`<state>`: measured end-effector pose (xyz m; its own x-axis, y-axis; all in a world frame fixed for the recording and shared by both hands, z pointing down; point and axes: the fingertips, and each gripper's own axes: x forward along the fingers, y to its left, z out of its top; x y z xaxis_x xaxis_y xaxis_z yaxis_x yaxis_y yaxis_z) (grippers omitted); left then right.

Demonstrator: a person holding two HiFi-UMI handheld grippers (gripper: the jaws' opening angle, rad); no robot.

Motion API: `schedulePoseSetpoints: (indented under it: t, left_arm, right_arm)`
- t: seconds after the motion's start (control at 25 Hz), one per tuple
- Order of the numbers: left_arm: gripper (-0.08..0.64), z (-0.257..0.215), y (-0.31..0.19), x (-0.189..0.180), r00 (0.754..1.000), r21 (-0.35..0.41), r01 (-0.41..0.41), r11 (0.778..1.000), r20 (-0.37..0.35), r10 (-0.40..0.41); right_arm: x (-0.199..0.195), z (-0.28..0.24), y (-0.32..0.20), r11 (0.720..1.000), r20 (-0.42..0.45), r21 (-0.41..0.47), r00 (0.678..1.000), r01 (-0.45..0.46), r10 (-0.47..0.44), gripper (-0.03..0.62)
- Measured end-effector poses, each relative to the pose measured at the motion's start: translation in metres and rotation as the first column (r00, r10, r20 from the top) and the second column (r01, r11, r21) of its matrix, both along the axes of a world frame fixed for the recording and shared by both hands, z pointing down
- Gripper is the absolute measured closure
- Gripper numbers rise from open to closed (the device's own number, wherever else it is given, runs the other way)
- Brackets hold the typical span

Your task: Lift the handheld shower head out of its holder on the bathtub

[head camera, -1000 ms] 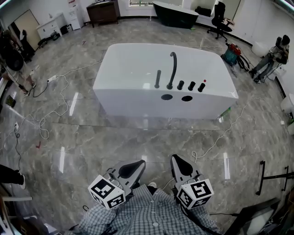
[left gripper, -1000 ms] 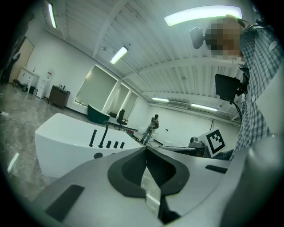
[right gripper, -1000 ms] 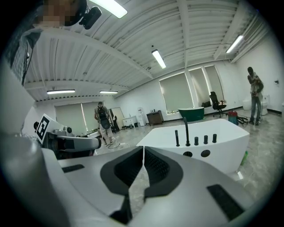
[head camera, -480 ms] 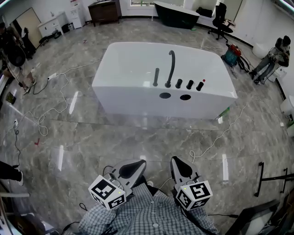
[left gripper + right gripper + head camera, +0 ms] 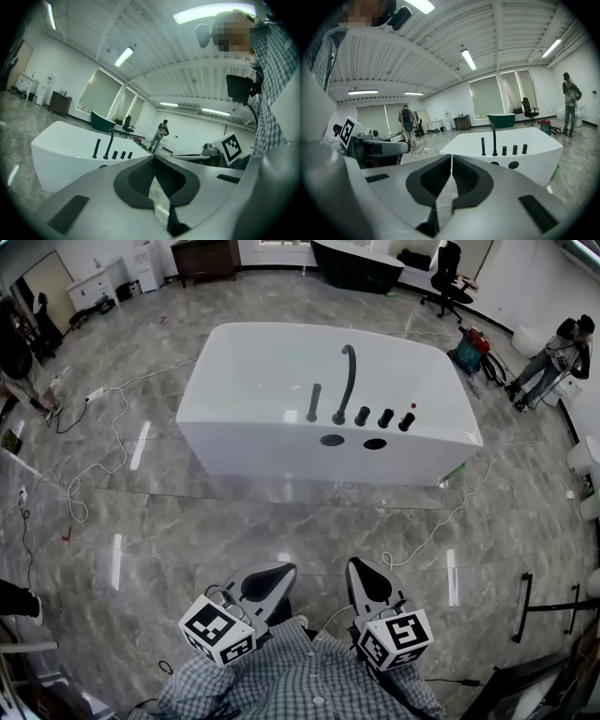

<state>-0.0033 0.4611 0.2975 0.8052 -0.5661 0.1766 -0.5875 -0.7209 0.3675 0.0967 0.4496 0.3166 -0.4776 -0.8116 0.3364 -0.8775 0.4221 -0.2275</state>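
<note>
We face the tub (image 5: 272, 362) from well apart: this is the approach. Left gripper (image 5: 267, 580) and right gripper (image 5: 367, 579) are empty, jaws together. The shower head (image 5: 313, 402) stands in its holder on the near rim, left of the spout (image 5: 348, 381). Next we close in and open a gripper.

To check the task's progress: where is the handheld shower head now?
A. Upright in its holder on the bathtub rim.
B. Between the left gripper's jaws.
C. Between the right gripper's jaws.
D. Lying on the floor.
A: the handheld shower head stands upright on the bathtub rim beside the curved spout; the left gripper and right gripper are shut, empty, far from it.
</note>
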Motion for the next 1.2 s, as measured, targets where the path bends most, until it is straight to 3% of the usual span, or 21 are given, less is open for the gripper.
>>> schedulePoseSetpoints:
  t: [0.6,1.2]
  left_arm:
    - [0.554,-0.009,-0.15,-0.048,1.0,0.033,-0.01,0.999,0.013,0.01]
    - [0.554,0.007,-0.216,-0.068,0.999,0.005,-0.005,1.0,0.042,0.005]
  right_arm:
    - [-0.037,-0.011,-0.154,0.999,-0.03,0.027,0.999,-0.04,0.041,0.574]
    - [-0.054,0.001,-0.227,1.0,-0.044,0.014,0.999,-0.021,0.021,0.574]
